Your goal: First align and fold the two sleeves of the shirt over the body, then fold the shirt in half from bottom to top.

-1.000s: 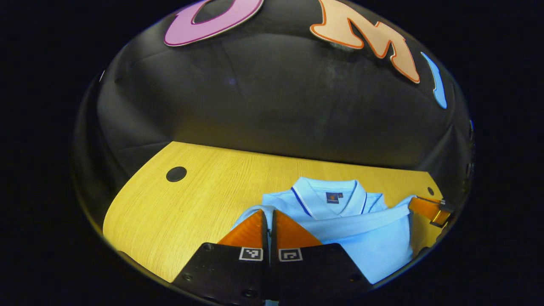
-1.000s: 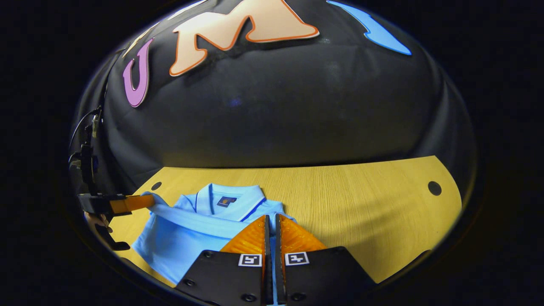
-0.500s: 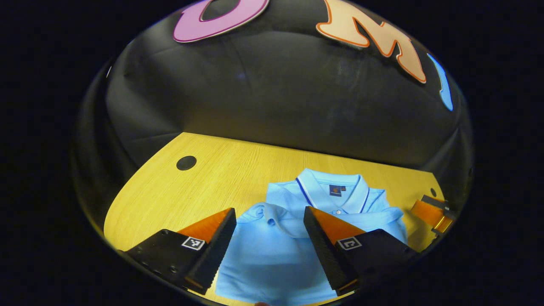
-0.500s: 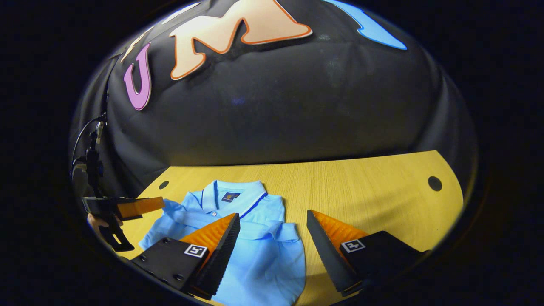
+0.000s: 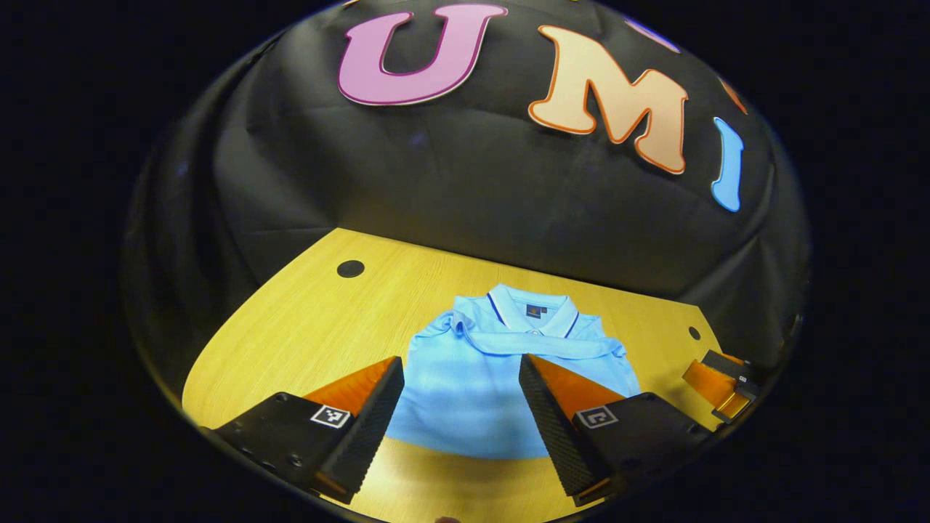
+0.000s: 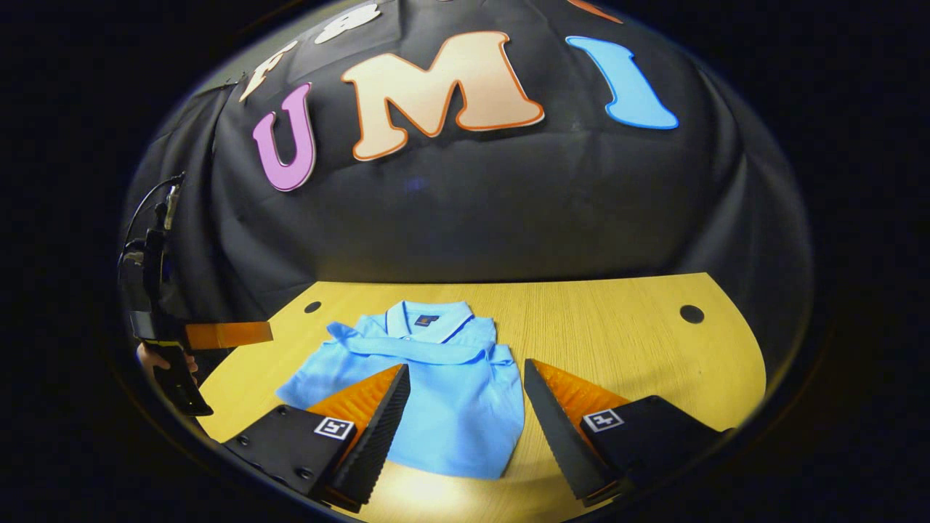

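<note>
A light blue polo shirt point(image 5: 479, 385) lies folded on the wooden table point(image 5: 312, 319), collar at the far end and a folded edge running across just below the collar. My left gripper point(image 5: 460, 359) hovers open over the shirt's near part, nothing between its fingers. In the right gripper view the same shirt point(image 6: 436, 385) lies ahead and slightly left, and my right gripper point(image 6: 466, 365) is open above its near right side. The right gripper point(image 5: 719, 385) also appears at the right edge of the left gripper view. The left gripper point(image 6: 225, 334), held by a hand point(image 6: 156, 359), shows at the left.
The table point(image 6: 617, 341) has small round holes point(image 5: 350, 268) point(image 6: 691, 314) near its far corners. Bare wood lies to the left of the shirt in the left gripper view and to the right of it in the right gripper view. The black cloth wall stands behind.
Both grippers were shut on the shirt's edge near the collar. They opened, let the cloth drop, and have drawn back toward the near side.
</note>
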